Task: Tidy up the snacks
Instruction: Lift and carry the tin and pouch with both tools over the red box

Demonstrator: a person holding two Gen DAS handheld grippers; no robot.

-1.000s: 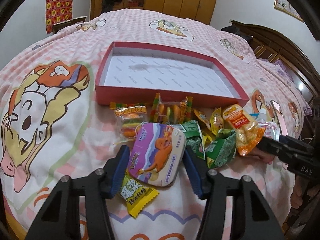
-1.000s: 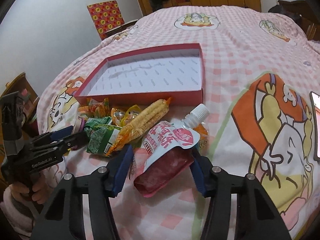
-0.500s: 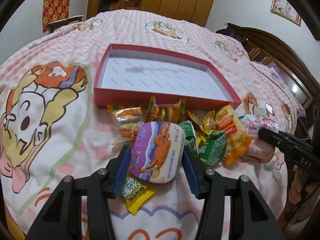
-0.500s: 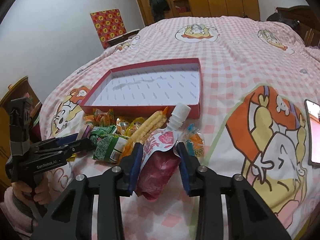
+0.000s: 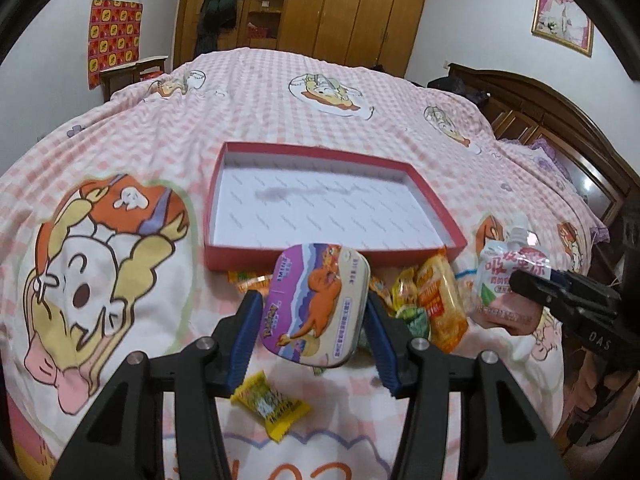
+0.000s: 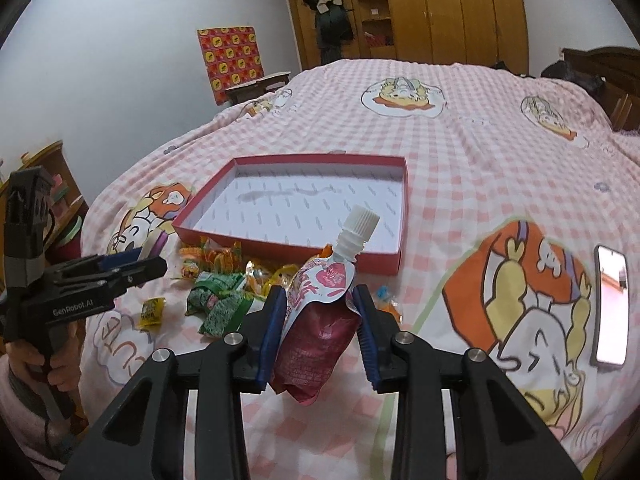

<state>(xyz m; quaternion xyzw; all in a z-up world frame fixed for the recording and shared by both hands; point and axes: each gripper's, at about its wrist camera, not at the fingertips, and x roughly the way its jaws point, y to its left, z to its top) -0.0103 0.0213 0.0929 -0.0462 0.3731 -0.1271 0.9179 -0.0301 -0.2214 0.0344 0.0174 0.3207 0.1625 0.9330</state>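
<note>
1. Snacks sit in a loose pile (image 5: 424, 300) on the bed (image 5: 280, 112), just in front of the near wall of the red box (image 5: 336, 256); box is bare inside, nothing filed yet.
2. Left gripper (image 5: 314, 326) pinches a purple Pokémon tin (image 5: 316, 304) by its two long sides, blue pads flat on the edges. Tin looks lifted off the bed and tilted toward the box; a yellow candy packet (image 5: 270, 406) lies below it on the bed.
3. Right gripper (image 6: 320, 330) is clamped on a red spouted jelly pouch (image 6: 320, 320), white cap (image 6: 358, 226) pointing up toward the box. Pouch body bulges and creases between the pads, lower end hangs free.
4. Step in hand, as I judge it: carry both items over the near wall and set them in the box.
5. To do it well: clear the wall with the tin's front edge before lowering, lay it flat in a corner, and release only once it rests on the floor of the box.
6. Pouch is soft, so avoid extra squeeze near the cap; lay it lengthwise beside the tin, not on top.
7. Keep the two grippers apart over the box; they sit close side by side.
8. Phone (image 6: 610, 308) lies on the bed at right, well clear.
</note>
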